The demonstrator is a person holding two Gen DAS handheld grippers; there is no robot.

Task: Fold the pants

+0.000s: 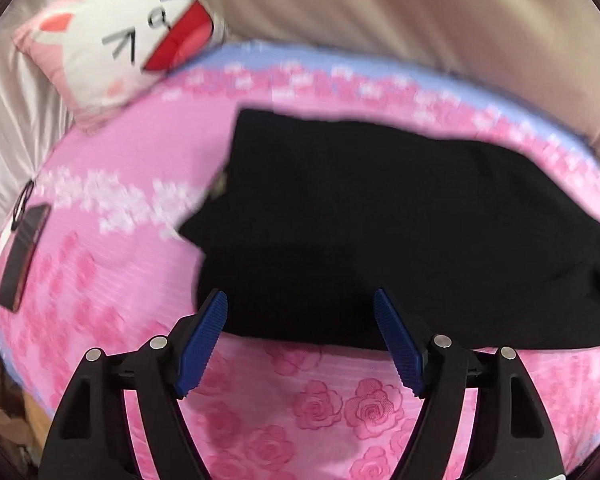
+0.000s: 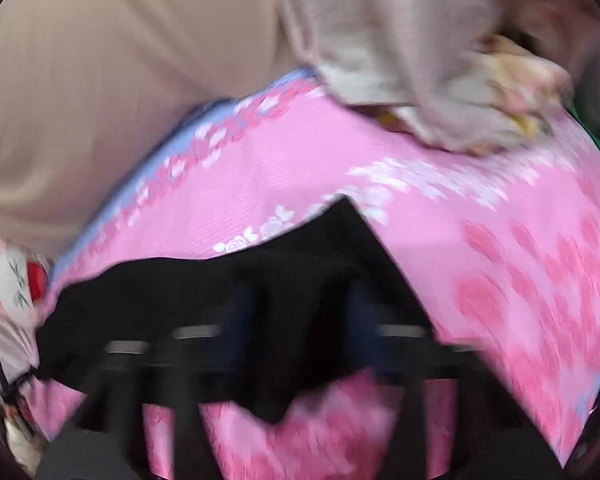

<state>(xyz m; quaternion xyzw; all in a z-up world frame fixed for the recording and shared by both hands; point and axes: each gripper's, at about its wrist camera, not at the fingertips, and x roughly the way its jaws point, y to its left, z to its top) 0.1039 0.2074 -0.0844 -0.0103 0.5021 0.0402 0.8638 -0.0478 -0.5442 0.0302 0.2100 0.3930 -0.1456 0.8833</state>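
**Q:** State the condition of the left hand-held gripper (image 1: pixel 300 308).

**A:** Spread. Its blue pads (image 1: pixel 202 346) stand well apart and nothing is pinched between them. The near hem of the black pants (image 1: pixel 380 220) lies in the gap at the fingertips, but neither pad presses on the cloth.

**Q:** And the right hand-held gripper (image 2: pixel 300 316)?

**A:** Its view is heavily blurred. The fingers appear as dark streaks over the black cloth, and the frame alone does not resolve them. It is taken as pressed together. Whether a fold of the pants is caught between the pads cannot be told.

**Q:** Where do the pants lie relative to each hand-held gripper?

**A:** Directly ahead of and below both, flat on the pink rose-pattern bed cover (image 1: pixel 340 404). In the left view the garment runs away from the fingertips and off to the right, long axis across the frame. Its left end is already doubled over. In the right view the cloth spans the frame from the left edge to a corner up and right of the fingers.

**Q:** Which hand is better placed for the next fold?

**A:** Judged from these views, both are at the near hem. The left is open and straddles it, so it need only close. A cat-face cushion (image 1: pixel 120 40) and a dark phone (image 1: pixel 22 252) lie well clear.
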